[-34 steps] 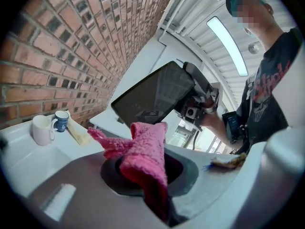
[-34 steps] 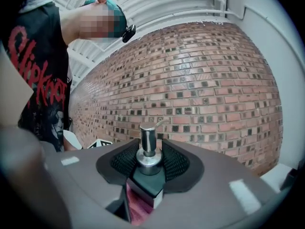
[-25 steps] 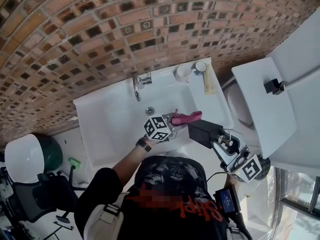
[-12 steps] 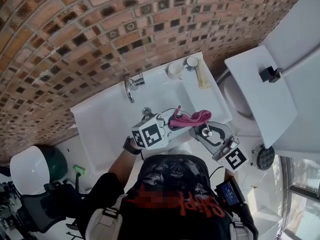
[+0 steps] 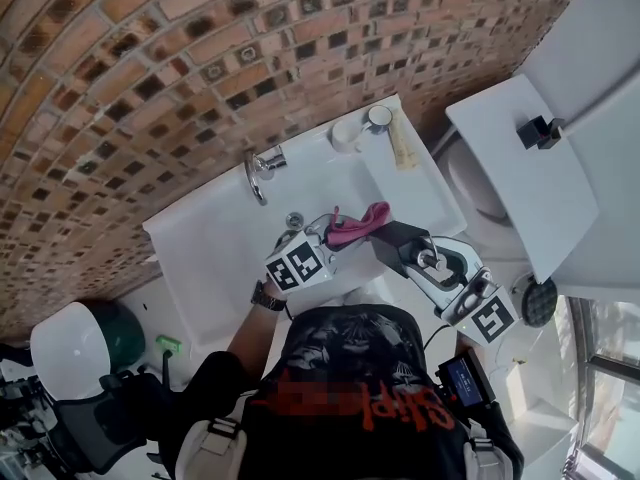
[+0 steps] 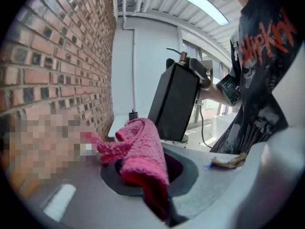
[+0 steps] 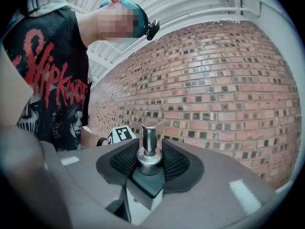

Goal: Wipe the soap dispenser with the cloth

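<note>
In the head view my left gripper [image 5: 335, 233] is shut on a pink cloth [image 5: 355, 225] above the sink. The cloth's free end lies against the top of the black soap dispenser [image 5: 398, 242]. My right gripper [image 5: 412, 256] holds that dispenser from the right. The left gripper view shows the cloth [image 6: 140, 149] bunched between the left gripper's [image 6: 147, 175] jaws, with the dispenser [image 6: 174, 101] just behind it, upright and a little tilted. In the right gripper view my right gripper [image 7: 150, 163] is shut on the dispenser's top, with its chrome pump [image 7: 148, 144] sticking up between the pads.
A white sink [image 5: 215, 243] with a chrome faucet [image 5: 258, 168] lies under both grippers. A cup [image 5: 350, 133] and a tube [image 5: 402, 146] sit at its back right corner. A white toilet cistern [image 5: 520, 188] stands to the right, below the brick wall [image 5: 150, 58].
My left gripper has risen and rolled with the cloth, which stays against the dispenser. The right gripper has kept its hold and the dispenser now tilts toward the cloth.
</note>
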Demonstrator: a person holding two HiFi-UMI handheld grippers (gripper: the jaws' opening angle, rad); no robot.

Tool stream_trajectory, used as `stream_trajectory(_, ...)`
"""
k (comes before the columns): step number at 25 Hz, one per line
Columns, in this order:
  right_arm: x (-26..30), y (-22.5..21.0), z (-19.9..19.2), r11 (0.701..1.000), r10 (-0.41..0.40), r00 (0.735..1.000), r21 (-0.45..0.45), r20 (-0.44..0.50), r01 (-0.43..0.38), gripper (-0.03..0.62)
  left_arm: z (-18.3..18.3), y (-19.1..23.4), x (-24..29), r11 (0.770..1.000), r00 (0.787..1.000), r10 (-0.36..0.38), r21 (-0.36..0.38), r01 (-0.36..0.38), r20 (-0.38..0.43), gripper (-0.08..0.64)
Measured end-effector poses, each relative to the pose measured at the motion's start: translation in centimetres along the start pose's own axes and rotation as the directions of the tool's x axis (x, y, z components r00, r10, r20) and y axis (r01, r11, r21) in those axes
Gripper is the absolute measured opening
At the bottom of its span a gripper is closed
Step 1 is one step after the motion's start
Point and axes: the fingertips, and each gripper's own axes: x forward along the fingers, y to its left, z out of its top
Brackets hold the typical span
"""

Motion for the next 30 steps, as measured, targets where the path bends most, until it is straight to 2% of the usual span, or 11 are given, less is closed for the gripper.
stream_trajectory(4, -0.4, -1.4, -1.1, 0.993, -0.101, 0.99, -0.074, -0.099, 0.094, 0.149, -0.7, -0.5, -0.6, 0.989, 0.997, -0.05, -0.134, 0.057, 0.055, 0.049)
stream_trajectory(6, -0.2, -2.6, -2.3, 0.983, -0.178, 0.973, -0.071, -0.149, 0.169, 0.149, 0.8, -1.1, -1.6, 0.977, 0.985, -0.081, -0.182, 0.108, 0.151, 0.049)
stream_trajectory(8, -0.1, -3.6, -3.3, 0.972, -0.234, 0.957, -0.06, -0.173, 0.227, 0.149, 3.3, -2.0, -2.7, 0.947, 0.945, -0.139, -0.241, 0.214, 0.296, 0.049)
stream_trajectory(10, 0.0, -4.2, -4.2, 0.966, -0.257, 0.949, -0.042, -0.18, 0.254, 0.149, 5.6, -2.9, -3.4, 0.902, 0.886, -0.201, -0.274, 0.333, 0.418, 0.049)
stream_trajectory(11, 0.2, -4.3, -4.5, 0.966, -0.257, 0.95, -0.029, -0.177, 0.256, 0.149, 6.4, -3.3, -3.5, 0.887, 0.867, -0.221, -0.277, 0.369, 0.447, 0.049)
stream_trajectory(12, 0.3, -4.3, -4.6, 0.967, -0.252, 0.953, -0.019, -0.17, 0.252, 0.149, 6.9, -3.7, -3.3, 0.881, 0.86, -0.233, -0.276, 0.384, 0.455, 0.049)
stream_trajectory(17, 0.5, -3.8, -4.3, 0.971, -0.229, 0.961, 0.025, -0.153, 0.236, 0.149, 7.2, -4.6, -0.4, 0.915, 0.906, -0.219, -0.246, 0.32, 0.363, 0.049)
stream_trajectory(21, 0.2, -5.1, -3.9, 0.969, -0.217, 0.966, 0.087, -0.143, 0.231, 0.149, 5.8, -2.0, 0.9, 0.953, 0.951, -0.077, -0.259, 0.159, 0.3, 0.049)
stream_trajectory(24, -0.5, -5.3, -3.8, 0.962, -0.221, 0.968, 0.138, -0.119, 0.237, 0.149, 3.9, -0.7, 1.2, 0.958, 0.968, -0.024, -0.272, 0.094, 0.25, 0.049)
stream_trajectory(27, -1.2, -5.8, -3.0, 0.954, -0.236, 0.971, 0.18, -0.038, 0.239, 0.149, 1.7, -0.1, 1.8, 0.964, 0.984, 0.003, -0.262, 0.044, 0.176, 0.049)
stream_trajectory(30, -2.5, -6.3, -2.5, 0.952, -0.247, 0.969, 0.19, 0.011, 0.241, 0.149, 0.4, -0.2, 2.8, 0.964, 0.99, 0.013, -0.265, 0.025, 0.138, 0.049)
